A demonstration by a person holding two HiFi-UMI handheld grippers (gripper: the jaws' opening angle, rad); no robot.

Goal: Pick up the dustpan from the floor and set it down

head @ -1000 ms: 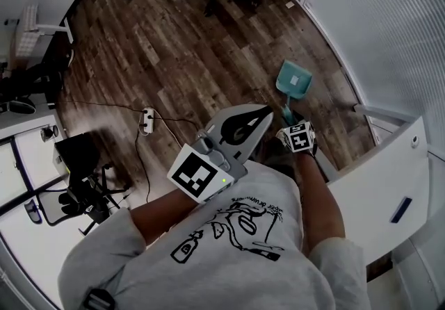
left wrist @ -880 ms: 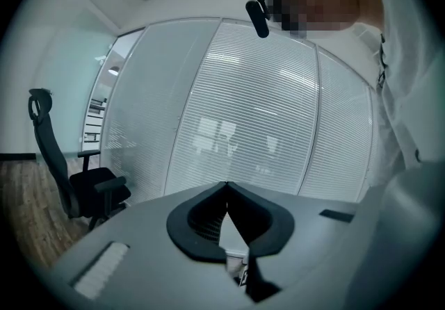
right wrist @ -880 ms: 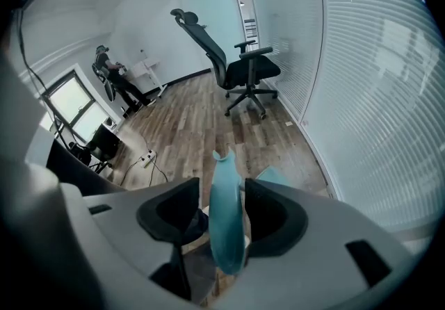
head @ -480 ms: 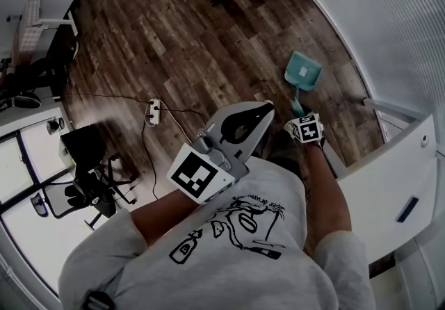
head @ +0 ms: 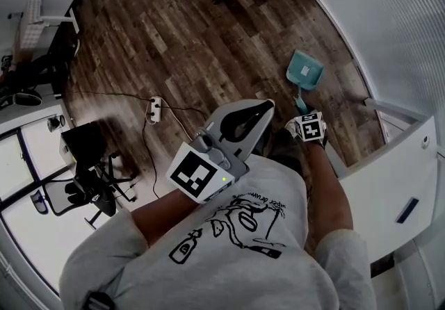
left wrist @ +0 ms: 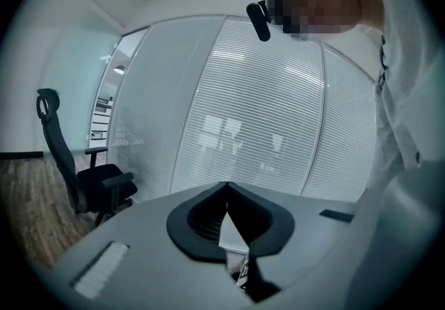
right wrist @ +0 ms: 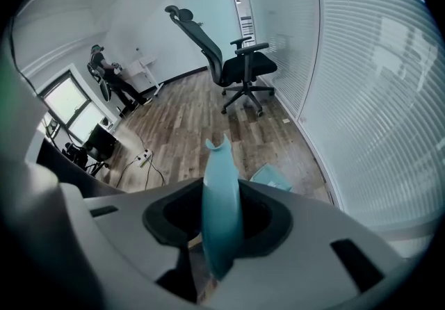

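The teal dustpan (head: 304,70) lies on the wooden floor near the glass wall, its handle (head: 300,101) pointing back toward me. My right gripper (head: 301,111) points steeply down at that handle. In the right gripper view the teal handle (right wrist: 221,211) stands upright between the jaws, which have just been closing and now press on it; the pan (right wrist: 272,178) shows beyond. My left gripper (head: 268,103) hovers level at chest height beside it, jaws shut with nothing between them (left wrist: 226,185).
A white power strip (head: 155,108) with its cable lies on the floor to the left. A black office chair (right wrist: 240,65) stands farther off. The ribbed glass wall (head: 389,17) runs along the right, and a white panel (head: 389,176) stands close at my right.
The head view has shifted slightly. The right gripper stays at the dustpan's handle and the left gripper holds its place.
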